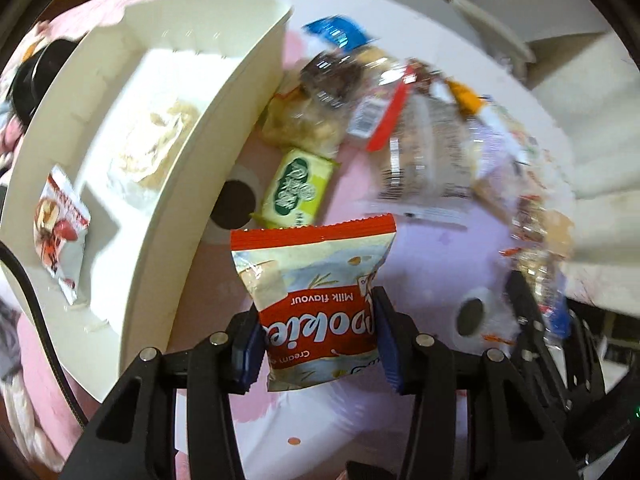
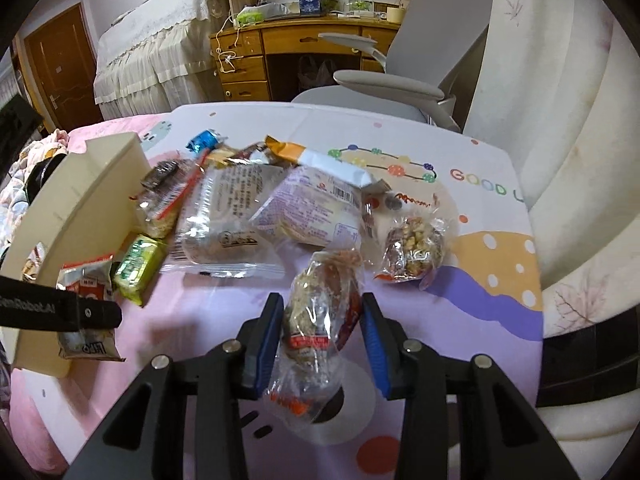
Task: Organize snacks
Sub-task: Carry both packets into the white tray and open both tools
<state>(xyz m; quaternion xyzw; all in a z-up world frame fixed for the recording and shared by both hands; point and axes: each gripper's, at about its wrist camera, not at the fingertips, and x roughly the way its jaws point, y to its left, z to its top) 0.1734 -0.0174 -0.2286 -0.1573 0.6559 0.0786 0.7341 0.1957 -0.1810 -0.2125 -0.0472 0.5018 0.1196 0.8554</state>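
Observation:
My left gripper (image 1: 318,320) is shut on a red-and-white cream cookie packet (image 1: 312,280), held above the pink cloth beside the cream divided box (image 1: 224,120). Inside the box lie a red-and-white snack packet (image 1: 60,232) and a pale wrapped pastry (image 1: 152,148). My right gripper (image 2: 322,304) is shut on a clear packet of grain-and-nut bar (image 2: 316,320), lifted off the cloth. Ahead of it lies a pile of wrapped snacks (image 2: 240,208), with a green packet (image 2: 138,268) near the box (image 2: 80,200) and a nut cluster packet (image 2: 416,248) to the right.
The table wears a pink patterned cloth (image 2: 480,320). A grey office chair (image 2: 400,72) stands behind its far edge, with a wooden desk (image 2: 280,48) beyond. A tall white padded surface (image 2: 560,120) rises along the right. A dark object (image 1: 36,76) lies left of the box.

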